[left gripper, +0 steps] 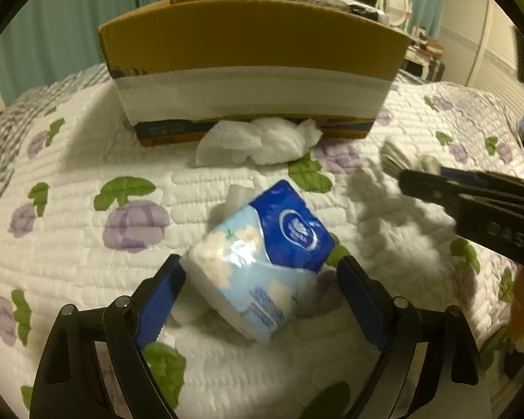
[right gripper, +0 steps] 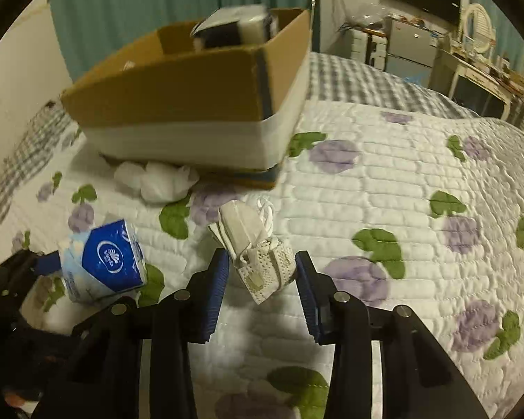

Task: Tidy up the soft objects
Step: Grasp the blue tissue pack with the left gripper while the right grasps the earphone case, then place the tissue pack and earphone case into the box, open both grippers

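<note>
A blue and white tissue pack (left gripper: 262,255) lies tilted on the quilt between the open fingers of my left gripper (left gripper: 262,276); it also shows in the right wrist view (right gripper: 103,262). My right gripper (right gripper: 260,272) is open around a folded white mesh cloth item (right gripper: 258,251), which touches the left finger. The right gripper also shows in the left wrist view (left gripper: 419,171), with the pale item at its tip. A crumpled white plastic bag (left gripper: 258,139) lies against the cardboard box (left gripper: 251,59).
The open cardboard box (right gripper: 192,104) stands on the flowered quilt (right gripper: 401,192) and holds a dark and white item (right gripper: 234,28). Teal curtains, a desk, a mirror and a monitor stand behind the bed.
</note>
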Demonstrator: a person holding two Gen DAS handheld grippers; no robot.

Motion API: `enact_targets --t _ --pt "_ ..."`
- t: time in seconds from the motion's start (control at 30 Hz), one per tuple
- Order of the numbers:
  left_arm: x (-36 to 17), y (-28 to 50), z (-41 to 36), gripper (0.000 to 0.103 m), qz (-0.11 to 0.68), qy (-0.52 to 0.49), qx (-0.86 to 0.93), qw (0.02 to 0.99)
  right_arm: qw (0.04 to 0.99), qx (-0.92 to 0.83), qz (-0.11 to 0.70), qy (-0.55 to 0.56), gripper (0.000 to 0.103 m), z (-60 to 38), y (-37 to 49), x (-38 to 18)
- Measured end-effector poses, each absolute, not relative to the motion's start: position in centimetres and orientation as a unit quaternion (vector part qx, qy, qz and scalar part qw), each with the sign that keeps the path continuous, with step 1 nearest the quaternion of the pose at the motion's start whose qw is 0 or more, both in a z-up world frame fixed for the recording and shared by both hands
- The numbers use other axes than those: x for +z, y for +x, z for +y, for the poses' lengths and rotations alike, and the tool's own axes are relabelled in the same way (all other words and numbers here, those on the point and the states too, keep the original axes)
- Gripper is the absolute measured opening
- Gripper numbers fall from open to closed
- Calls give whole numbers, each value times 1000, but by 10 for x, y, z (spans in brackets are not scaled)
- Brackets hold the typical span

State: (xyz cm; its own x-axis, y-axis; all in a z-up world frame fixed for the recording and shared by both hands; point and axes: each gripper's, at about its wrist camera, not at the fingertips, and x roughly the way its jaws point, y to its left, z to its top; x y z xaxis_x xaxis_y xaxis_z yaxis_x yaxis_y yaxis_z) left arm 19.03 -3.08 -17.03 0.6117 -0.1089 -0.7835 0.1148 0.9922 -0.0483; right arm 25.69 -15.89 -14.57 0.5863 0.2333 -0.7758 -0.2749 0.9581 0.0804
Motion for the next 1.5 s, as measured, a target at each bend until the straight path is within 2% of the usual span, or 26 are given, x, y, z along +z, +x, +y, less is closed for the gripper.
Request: enact_targets --t 0.03,0.17,0.23,0.27,0.33,0.53,0.8,1.17,1.33,1.5 --pt "-171 192 -30 88 439 2 -63 896 890 143 433 -20 38 -160 258 -146" --pt "-173 195 -29 63 447 -8 -75 892 889 143 435 -17 38 -161 257 -145" --pt "-170 192 -29 57 444 -9 -83 892 890 142 432 -18 37 -162 253 -144" --pt "-169 191 -29 50 443 -7 -85 892 892 137 429 -21 37 -162 249 -142" --pt "-165 187 -26 45 443 -12 -93 892 900 126 417 -31 37 -164 236 -135" --pt "-140 165 -15 44 420 -24 -121 899 919 128 372 -26 37 -158 192 -95" --pt "-89 128 -10 43 363 2 -162 918 923 144 357 5 37 -148 154 -71" --pt "-17 115 -6 43 306 27 -192 932 932 159 327 6 37 -145 141 -29" --pt "-8 125 -4 45 300 22 -200 933 936 156 317 0 37 -146 147 -17" --pt "-26 138 -3 48 311 27 -193 930 931 156 330 1 37 -147 159 -33"
